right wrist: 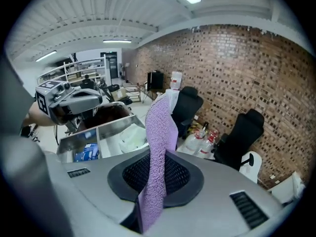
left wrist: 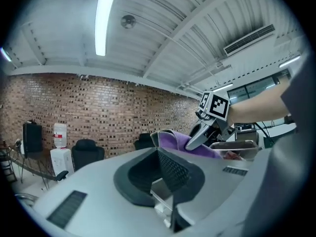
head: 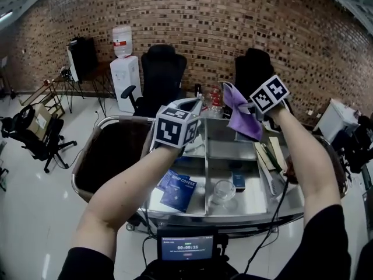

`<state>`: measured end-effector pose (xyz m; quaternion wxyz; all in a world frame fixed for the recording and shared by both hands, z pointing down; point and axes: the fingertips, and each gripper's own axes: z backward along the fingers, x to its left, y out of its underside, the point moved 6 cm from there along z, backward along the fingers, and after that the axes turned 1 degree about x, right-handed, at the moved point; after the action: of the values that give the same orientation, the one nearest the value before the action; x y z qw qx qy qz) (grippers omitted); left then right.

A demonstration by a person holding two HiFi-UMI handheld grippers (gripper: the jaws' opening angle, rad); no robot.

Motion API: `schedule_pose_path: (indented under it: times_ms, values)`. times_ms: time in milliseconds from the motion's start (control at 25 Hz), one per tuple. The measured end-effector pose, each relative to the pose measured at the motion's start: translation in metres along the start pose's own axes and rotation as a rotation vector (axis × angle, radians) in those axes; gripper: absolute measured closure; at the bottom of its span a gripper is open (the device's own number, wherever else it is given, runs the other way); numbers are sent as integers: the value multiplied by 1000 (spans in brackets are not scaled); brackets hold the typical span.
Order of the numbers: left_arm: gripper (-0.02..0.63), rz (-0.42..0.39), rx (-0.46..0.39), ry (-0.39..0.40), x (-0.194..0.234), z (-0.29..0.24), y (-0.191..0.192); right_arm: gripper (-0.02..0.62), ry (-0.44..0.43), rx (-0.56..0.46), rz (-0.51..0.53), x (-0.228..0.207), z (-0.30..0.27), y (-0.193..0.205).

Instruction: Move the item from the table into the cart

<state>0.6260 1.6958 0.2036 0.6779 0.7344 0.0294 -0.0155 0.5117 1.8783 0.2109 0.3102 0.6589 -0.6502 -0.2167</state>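
A purple towel [head: 243,118] hangs in the air over the steel cart [head: 233,210], with my right gripper [head: 249,105] shut on it. In the right gripper view the purple towel [right wrist: 159,147] rises out of the shut right gripper [right wrist: 154,184] and has a white patch at its top. My left gripper [head: 194,107] is raised beside it at the left, pointing level. In the left gripper view the left gripper [left wrist: 165,174] is shut with nothing clearly between its jaws, and the purple towel [left wrist: 174,139] and the right gripper [left wrist: 200,136] show just beyond it.
The cart's compartments hold blue coffee packets [head: 178,192], a clear jar [head: 224,191] and flat items [head: 269,156] at the right. A dark bin [head: 111,151] forms its left part. Bottles [head: 214,100], two black chairs [head: 161,74] and a water dispenser [head: 126,70] stand behind.
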Motion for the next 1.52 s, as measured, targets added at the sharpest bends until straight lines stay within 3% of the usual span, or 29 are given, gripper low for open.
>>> schedule_pose_path:
  times_ms: [240, 400, 600, 880, 1080, 1280, 1360, 1520]
  values:
    - [604, 35, 32, 2, 9, -6, 31, 581, -118, 126, -26, 0, -59, 28]
    - [604, 28, 34, 23, 18, -27, 32, 581, -208, 208, -46, -13, -94, 37]
    - [604, 35, 40, 41, 29, -37, 40, 581, -236, 254, -52, -18, -129, 41]
    - [604, 107, 44, 43, 42, -34, 63, 581, -283, 368, -47, -8, -172, 63]
    - [604, 81, 49, -13, 32, -30, 92, 566, -286, 367, -61, -7, -186, 94]
    - [604, 91, 54, 8, 35, -31, 89, 498, -266, 369, -54, -10, -184, 83]
    - [604, 98, 61, 22, 36, -32, 86, 351, -260, 371, -57, -12, -182, 79]
    - [604, 91, 64, 28, 30, -27, 83, 347, -232, 320, -68, -13, -163, 73]
